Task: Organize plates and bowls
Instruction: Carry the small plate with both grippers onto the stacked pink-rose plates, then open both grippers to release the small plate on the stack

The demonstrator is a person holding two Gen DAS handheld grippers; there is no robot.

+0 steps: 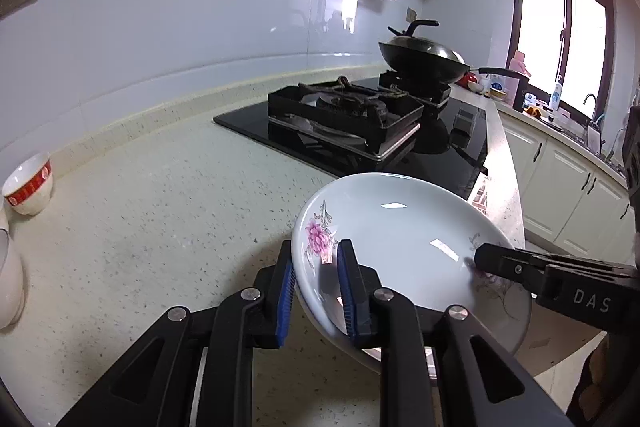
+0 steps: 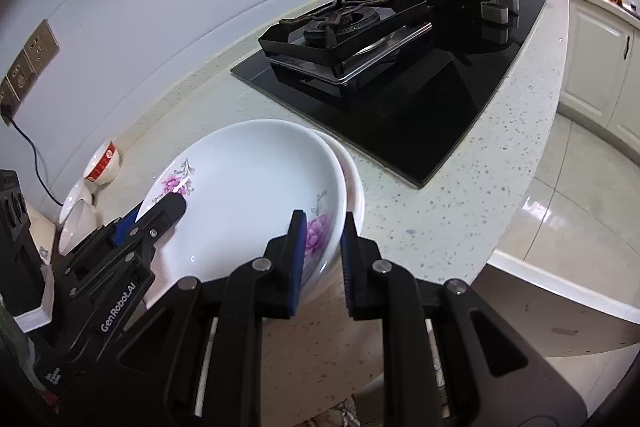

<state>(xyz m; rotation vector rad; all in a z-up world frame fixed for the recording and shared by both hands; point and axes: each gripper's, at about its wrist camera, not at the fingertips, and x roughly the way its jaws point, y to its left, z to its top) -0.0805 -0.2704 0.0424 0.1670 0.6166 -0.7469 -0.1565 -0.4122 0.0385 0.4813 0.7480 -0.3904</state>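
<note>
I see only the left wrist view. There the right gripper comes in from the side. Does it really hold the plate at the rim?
Observer: Yes. In the right wrist view the right gripper is shut on the rim of the plate, one finger inside, one outside, by a pink flower.
Operator: Is something under this plate?
Observer: A second plate shows its rim past the held one's far edge.
Operator: And at the wall?
Observer: A black cable hangs from the sockets.

Both wrist views look down close along their tongs, sharing the plate (image 1: 400,227) (image 2: 248,187), worktop (image 1: 160,227) (image 2: 460,207) and stove (image 1: 344,115) (image 2: 348,39).
</note>
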